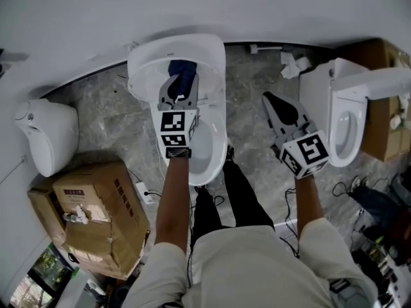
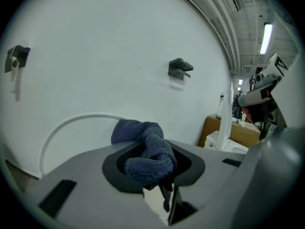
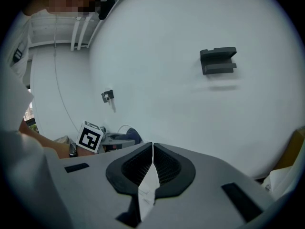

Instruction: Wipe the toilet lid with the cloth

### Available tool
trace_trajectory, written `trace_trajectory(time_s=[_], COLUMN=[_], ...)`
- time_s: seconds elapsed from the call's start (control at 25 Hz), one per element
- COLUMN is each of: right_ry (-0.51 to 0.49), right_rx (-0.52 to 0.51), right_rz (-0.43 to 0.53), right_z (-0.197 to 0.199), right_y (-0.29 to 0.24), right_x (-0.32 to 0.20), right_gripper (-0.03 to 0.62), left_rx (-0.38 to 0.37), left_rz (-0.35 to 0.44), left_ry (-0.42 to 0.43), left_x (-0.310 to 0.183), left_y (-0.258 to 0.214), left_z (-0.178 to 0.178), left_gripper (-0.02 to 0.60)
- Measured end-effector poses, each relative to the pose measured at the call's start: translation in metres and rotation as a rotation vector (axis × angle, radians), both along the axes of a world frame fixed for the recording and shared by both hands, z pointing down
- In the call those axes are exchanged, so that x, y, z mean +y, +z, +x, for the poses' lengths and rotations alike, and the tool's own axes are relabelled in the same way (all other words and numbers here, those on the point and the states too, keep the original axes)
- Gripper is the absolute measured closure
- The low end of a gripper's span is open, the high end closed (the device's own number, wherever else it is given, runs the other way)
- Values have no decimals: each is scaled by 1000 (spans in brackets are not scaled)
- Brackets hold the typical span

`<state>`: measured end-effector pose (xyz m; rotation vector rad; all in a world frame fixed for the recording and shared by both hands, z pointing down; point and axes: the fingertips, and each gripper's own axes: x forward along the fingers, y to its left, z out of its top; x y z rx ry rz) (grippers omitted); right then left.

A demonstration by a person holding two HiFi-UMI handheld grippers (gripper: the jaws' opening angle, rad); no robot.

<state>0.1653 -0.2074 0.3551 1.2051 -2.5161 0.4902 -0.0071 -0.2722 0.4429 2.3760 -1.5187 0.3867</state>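
In the head view the white toilet (image 1: 212,143) stands in the middle, with its lid (image 1: 148,66) at the far end by the wall. My left gripper (image 1: 180,82) reaches over that end and is shut on a dark blue cloth (image 1: 183,71), which lies against the white lid. In the left gripper view the bunched cloth (image 2: 145,156) fills the gap of the left gripper (image 2: 155,165). My right gripper (image 1: 270,100) hangs over the floor to the right of the toilet. Its jaws are shut with nothing between them, and the right gripper (image 3: 152,149) faces the white wall.
A second toilet (image 1: 347,127) stands at the right with a cardboard box (image 1: 385,130) behind it. A white fixture (image 1: 48,133) and cardboard boxes (image 1: 96,217) sit at the left. Crumpled paper (image 1: 292,66) lies by the wall. A dark bracket (image 3: 218,61) is on the wall.
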Motion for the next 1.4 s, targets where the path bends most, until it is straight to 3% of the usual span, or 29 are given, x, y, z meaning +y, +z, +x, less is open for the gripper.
trace_trajectory(time_s=[0.2, 0.32, 0.64, 0.92, 1.12, 1.4], right_ry=[0, 5, -14, -48, -61, -83], right_rx=[13, 19, 23, 24, 26, 31], right_rz=[-8, -14, -30, -32, -40, -50], right_z=[-1, 1, -14, -34, -42, -53], right_y=[2, 5, 13, 16, 20, 26], right_x=[1, 1, 5, 5, 6, 4], right_gripper=[563, 563, 564, 563, 563, 564], left_rx=[-32, -12, -39, -57, -21, -29], left_rz=[-42, -83, -128, -120, -129, -158], left_ry=[94, 97, -15, -93, -222, -348], left_x=[6, 8, 13, 15, 19, 29], left_y=[23, 41, 61, 59, 61, 73], left_z=[27, 27, -36, -85, -135, -187], left_gripper=[471, 471, 470, 469, 469, 469])
